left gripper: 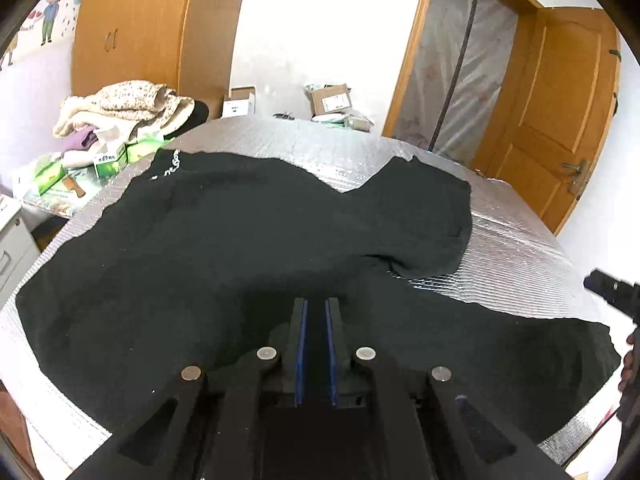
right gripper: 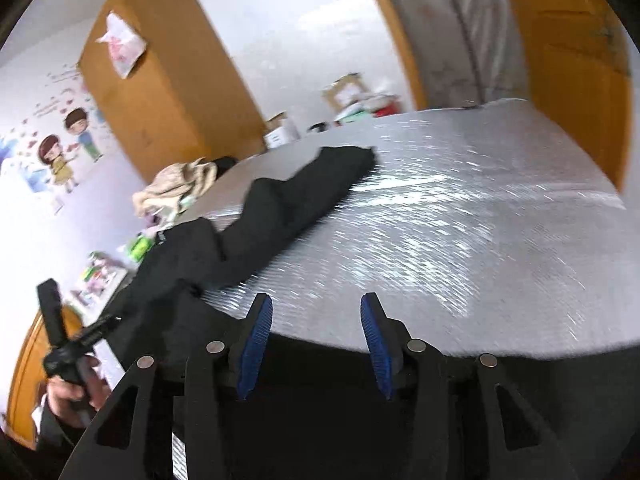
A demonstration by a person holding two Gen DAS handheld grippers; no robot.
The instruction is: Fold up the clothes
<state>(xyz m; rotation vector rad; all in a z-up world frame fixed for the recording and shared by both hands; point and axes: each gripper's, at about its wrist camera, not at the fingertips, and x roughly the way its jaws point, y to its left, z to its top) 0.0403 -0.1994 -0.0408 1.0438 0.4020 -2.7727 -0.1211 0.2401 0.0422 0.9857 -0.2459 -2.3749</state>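
Black shirt lies spread across the silver-covered bench, reaching its near edge; left claw is nearly closed, pinching shirt fabric at the near edge, while right claw hangs wide and empty above the near edge.

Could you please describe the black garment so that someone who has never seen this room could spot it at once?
Find the big table covered in silver foil sheet in the middle of the room. The black garment lies spread over its near half, with small white lettering at its far left corner. It is the only dark cloth on the foil; the cream blanket pile sits off the table's far left.
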